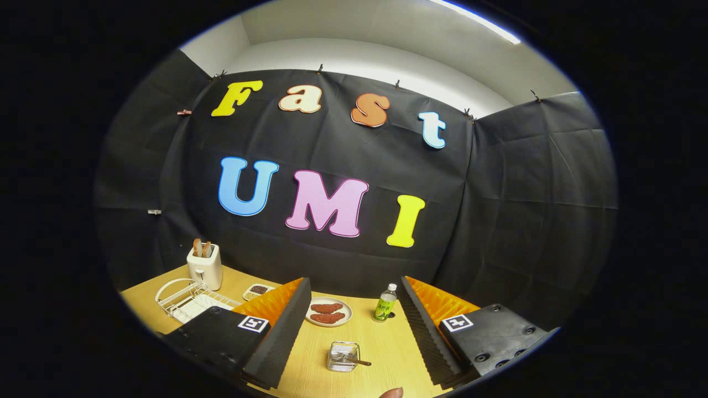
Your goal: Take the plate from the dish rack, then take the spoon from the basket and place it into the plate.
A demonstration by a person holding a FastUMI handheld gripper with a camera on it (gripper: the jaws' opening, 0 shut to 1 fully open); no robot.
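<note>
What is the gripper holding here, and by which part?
Nothing. The gripper is open, its fingers wide apart above the table; the basket with the spoon sits between them, untouched. The dish rack lies off beside one finger.

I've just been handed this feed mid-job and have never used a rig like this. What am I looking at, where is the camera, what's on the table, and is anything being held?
This is a handheld gripper, carried by a person, not a robot arm. The camera rides on it and looks forward along its two fingers, the ridged wedges low in the view. The jaws stand open with nothing between them.

Below is a wooden table. Between the fingers and nearest is a small clear basket holding a spoon. Beyond it lies a plate with reddish food pieces, and beside that a small green bottle. Off past the left finger sit a white wire dish rack, a white toaster and a small dish. A fingertip peeks in at the near edge.
</note>
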